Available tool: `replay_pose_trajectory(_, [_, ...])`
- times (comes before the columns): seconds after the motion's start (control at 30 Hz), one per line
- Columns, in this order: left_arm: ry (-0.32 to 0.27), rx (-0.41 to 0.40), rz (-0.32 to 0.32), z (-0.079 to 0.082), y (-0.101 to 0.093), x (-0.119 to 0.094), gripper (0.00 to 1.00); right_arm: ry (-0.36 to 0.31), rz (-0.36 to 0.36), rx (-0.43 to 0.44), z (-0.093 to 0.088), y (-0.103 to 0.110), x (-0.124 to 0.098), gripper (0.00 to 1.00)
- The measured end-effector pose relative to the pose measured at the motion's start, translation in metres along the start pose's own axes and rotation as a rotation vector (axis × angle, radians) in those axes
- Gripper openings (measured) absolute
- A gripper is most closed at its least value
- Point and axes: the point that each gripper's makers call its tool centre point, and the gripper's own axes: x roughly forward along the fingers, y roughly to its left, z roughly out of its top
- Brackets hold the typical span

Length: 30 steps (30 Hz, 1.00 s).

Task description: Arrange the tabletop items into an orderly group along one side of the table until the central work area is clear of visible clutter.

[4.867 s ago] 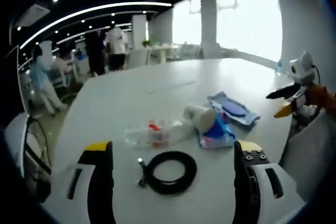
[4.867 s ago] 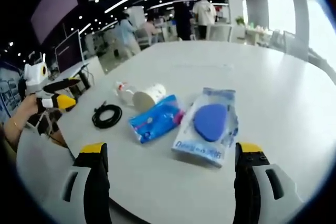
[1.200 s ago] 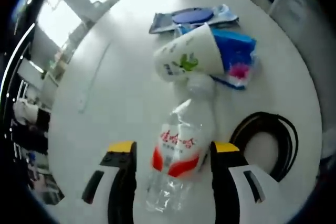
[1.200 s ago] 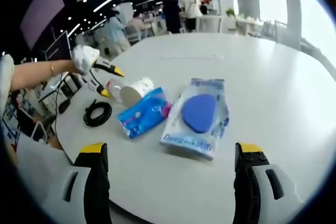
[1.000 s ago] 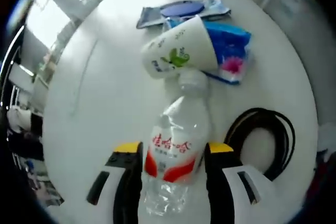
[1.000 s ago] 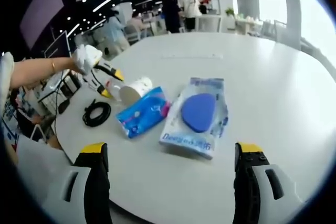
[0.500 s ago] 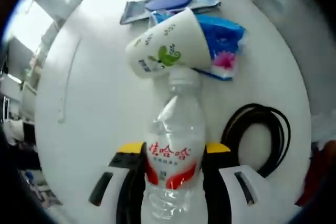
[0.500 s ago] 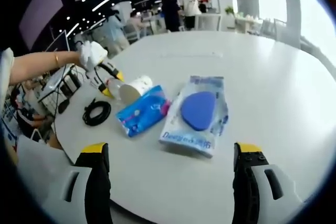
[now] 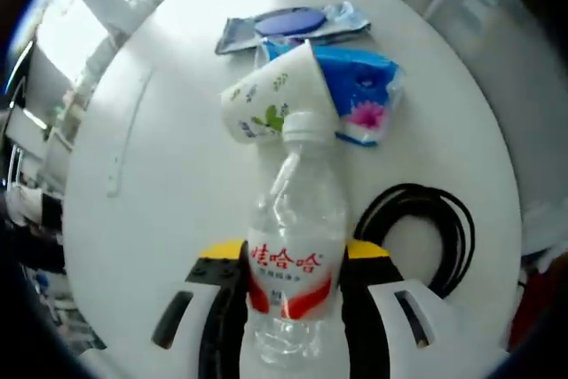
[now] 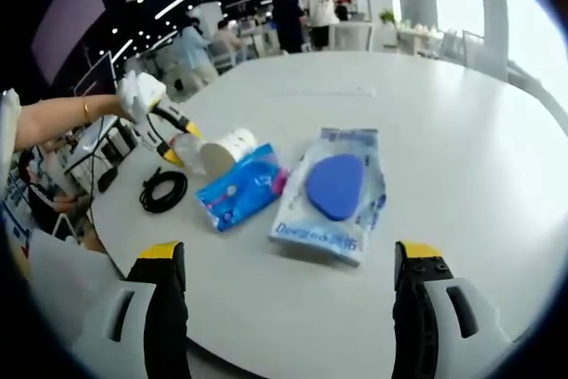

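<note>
- Left gripper view: the left gripper [image 9: 293, 277] has its jaws pressed on both sides of the bottle [image 9: 297, 250], gripping it at the red label.
- Bottle's long axis runs straight out along the jaws, cap end away from the gripper and touching the cup [image 9: 275, 95], which lies on its side.
- Beyond the cup lie the tissue pack [image 9: 366, 95] and the wipes pack [image 9: 288, 24]; the cable [image 9: 417, 237] is coiled just beside the bottle.
- Right gripper view: the right gripper [image 10: 288, 303] hangs wide open over the table [image 10: 461, 148], holding nothing.
- My judgement: sorting has barely begun; every item is yet to be lined up along one side.
</note>
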Motion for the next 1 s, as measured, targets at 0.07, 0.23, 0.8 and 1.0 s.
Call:
replay_pose_trajectory(0.07, [-0.017, -0.027, 0.018, 0.001, 0.001, -0.005, 0.37, -0.003, 0.005, -0.003, 0.001, 0.001, 0.0, 0.97])
replay_pose_trajectory(0.23, [-0.072, -0.109, 0.06, 0.0, 0.006, -0.017, 0.37, -0.02, 0.02, -0.005, 0.004, 0.004, -0.001, 0.98])
replay_pose_trajectory(0.8, [-0.36, -0.546, 0.286, -0.02, 0.032, -0.061, 0.37, -0.045, 0.045, -0.034, 0.01, 0.012, -0.002, 0.99])
replay_pose_trajectory(1.0, [-0.449, -0.691, 0.372, -0.032, 0.037, -0.07, 0.37, -0.041, 0.045, -0.039, 0.009, 0.013, -0.002, 0.99])
